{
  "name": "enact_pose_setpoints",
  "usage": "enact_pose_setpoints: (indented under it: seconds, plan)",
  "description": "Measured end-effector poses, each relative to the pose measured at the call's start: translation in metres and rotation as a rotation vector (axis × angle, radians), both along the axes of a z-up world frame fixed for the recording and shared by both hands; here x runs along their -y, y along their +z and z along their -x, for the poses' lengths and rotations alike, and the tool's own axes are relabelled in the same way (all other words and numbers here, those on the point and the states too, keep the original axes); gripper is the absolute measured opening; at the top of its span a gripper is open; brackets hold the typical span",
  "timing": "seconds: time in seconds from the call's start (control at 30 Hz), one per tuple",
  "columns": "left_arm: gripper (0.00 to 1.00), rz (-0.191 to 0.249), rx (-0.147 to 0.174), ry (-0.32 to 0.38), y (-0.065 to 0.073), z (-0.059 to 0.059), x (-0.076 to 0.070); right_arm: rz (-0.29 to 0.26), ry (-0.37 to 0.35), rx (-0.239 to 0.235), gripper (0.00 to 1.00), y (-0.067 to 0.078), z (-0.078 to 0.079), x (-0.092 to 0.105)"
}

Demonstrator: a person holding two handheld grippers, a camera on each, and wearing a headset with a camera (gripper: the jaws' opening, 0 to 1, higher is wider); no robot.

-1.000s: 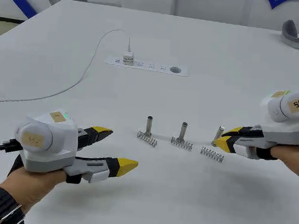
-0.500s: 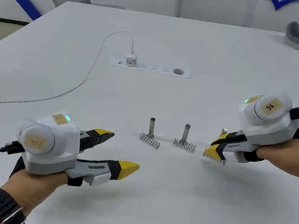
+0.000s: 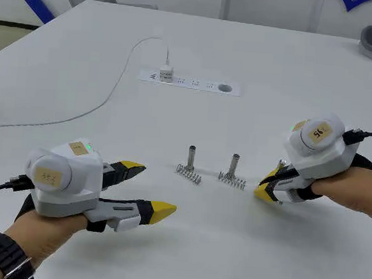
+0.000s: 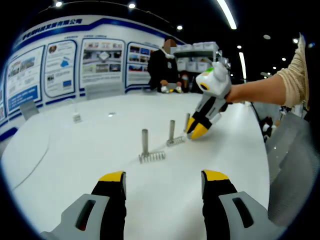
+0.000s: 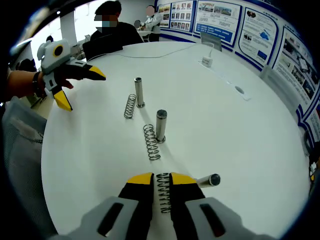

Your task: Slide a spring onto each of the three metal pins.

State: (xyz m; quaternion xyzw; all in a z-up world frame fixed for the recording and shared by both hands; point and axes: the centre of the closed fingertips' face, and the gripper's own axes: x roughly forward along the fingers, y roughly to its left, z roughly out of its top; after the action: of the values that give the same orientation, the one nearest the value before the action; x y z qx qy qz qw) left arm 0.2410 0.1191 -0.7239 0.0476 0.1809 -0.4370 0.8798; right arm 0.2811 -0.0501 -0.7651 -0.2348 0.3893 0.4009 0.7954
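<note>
1. Left gripper (image 3: 152, 188): jaws wide open and holding nothing. It hovers over the white table (image 3: 229, 251), near the person and well apart from the parts.
2. Right gripper (image 3: 265, 187): tips are down at the table and the jaws are drawn in to a narrow gap. The third spring (image 5: 163, 192) lies lengthwise in that gap, and the yellow tips appear to touch its coils on both sides.
3. Third pin (image 5: 207, 180): just beside the right-hand jaw. Cannot tell whether it is upright or tipped over.
4. First pin (image 3: 192, 156): stands upright. The first spring (image 3: 188, 173) lies flat on the table against its foot, not on the pin.
5. Second pin (image 3: 235, 163): stands upright. The second spring (image 3: 232, 180) lies flat at its base in the same way.
6. All three pins are bare.
7. Farther back are a power strip (image 3: 190, 83) and a white cable (image 3: 106, 95) that runs off to the left.
</note>
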Motion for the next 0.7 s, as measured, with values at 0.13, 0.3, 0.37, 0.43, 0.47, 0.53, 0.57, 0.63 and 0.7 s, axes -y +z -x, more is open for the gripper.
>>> enact_pose_setpoints:
  seconds: [0.13,0.3,0.37,0.43,0.47,0.53,0.57,0.63,0.7]
  plan:
    - [0.62,-0.002,-0.001,-0.001,-0.001,0.000,0.000,0.008,0.005,-0.010,0.13,-0.002,-0.001,0.000]
    - [0.62,-0.001,-0.002,-0.002,-0.002,0.000,0.001,0.013,0.006,-0.030,0.12,-0.005,0.001,0.001]
    - [0.61,0.000,-0.002,-0.003,-0.001,0.001,0.001,0.009,0.000,-0.036,0.12,-0.006,0.001,0.001]
    - [0.61,0.000,-0.002,-0.006,-0.001,0.001,0.002,0.008,0.000,-0.035,0.12,-0.005,0.002,0.001]
    - [0.61,0.000,-0.001,-0.008,-0.001,0.001,0.002,0.006,0.000,-0.028,0.12,-0.004,0.002,0.001]
    - [0.61,0.001,-0.001,-0.011,-0.001,0.002,0.004,-0.008,-0.006,-0.023,0.12,-0.001,0.003,0.000]
    - [0.61,0.001,0.000,-0.014,-0.001,0.002,0.005,-0.016,-0.010,-0.015,0.12,0.003,0.005,-0.001]
    - [0.61,0.002,0.000,-0.017,0.000,0.003,0.007,-0.027,-0.014,-0.007,0.12,0.007,0.005,-0.002]
    - [0.61,0.002,0.001,-0.023,0.000,0.004,0.009,-0.041,-0.019,0.004,0.12,0.012,0.005,-0.003]
